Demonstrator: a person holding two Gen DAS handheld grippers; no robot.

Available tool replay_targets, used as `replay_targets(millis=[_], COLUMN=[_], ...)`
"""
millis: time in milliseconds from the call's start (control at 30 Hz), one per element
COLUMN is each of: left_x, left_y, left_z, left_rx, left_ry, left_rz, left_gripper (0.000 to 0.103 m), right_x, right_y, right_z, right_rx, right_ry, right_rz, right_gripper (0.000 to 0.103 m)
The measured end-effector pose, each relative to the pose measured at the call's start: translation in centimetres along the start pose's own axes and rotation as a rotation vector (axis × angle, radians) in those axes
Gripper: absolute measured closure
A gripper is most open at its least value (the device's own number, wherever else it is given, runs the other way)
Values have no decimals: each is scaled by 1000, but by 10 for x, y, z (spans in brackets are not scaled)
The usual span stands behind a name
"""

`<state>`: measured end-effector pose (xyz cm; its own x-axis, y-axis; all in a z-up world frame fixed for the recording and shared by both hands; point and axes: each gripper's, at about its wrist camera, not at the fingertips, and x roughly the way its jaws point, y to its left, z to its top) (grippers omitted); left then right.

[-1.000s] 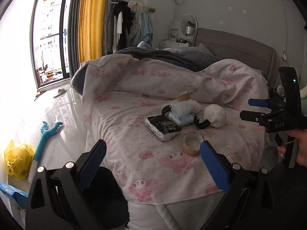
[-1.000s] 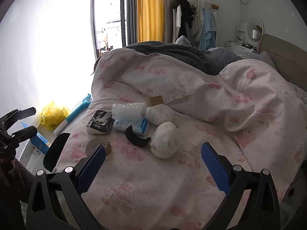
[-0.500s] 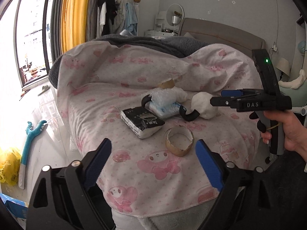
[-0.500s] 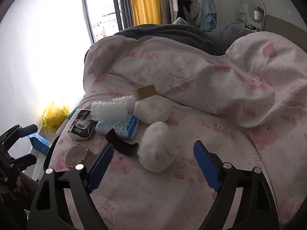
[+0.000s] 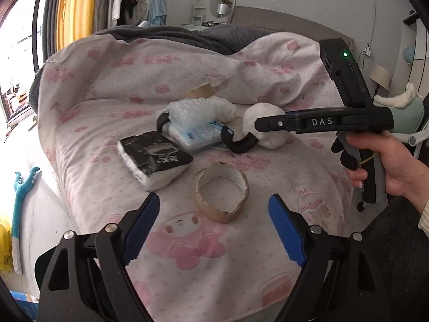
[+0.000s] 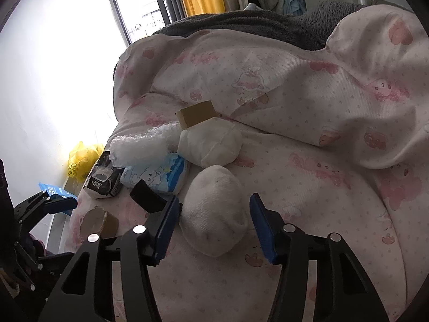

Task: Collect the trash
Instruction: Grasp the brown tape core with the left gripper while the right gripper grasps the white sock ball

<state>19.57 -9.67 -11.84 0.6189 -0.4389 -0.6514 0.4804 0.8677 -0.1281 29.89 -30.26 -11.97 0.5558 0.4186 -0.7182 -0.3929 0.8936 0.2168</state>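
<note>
The right gripper (image 6: 213, 226) is closing around a white wad (image 6: 214, 209), pads not yet pressing; the left gripper (image 5: 214, 230), jaws apart and narrowing, is hovering just short of a cardboard tape ring (image 5: 222, 191).

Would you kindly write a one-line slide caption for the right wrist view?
Right tongs closing around a white wad lying among trash on the pink bedspread.
</note>
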Motion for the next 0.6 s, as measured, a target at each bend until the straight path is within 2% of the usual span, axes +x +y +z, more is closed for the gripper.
replay_targets(millis=[67, 133, 433, 500, 600], left_x=[8, 15, 38, 41, 42], left_y=[-3, -4, -10, -10, -7], left_z=[1, 3, 8, 10, 12], left_rx=[8, 11, -1, -12, -31], left_ry=[14, 29, 48, 51, 55], left_rz=[-6, -21, -74, -75, -72], left_gripper=[22, 25, 31, 34, 44], right_x=[2, 2, -3, -6, -8], right_y=[0, 1, 3, 2, 4], right_z=[0, 0, 5, 7, 12], right_rx=[-6, -17, -40, -41, -34], right_ry=[6, 7, -27, -43, -62], right_rz=[6, 6, -29, -50, -62], right_gripper=[61, 63, 63, 63, 63])
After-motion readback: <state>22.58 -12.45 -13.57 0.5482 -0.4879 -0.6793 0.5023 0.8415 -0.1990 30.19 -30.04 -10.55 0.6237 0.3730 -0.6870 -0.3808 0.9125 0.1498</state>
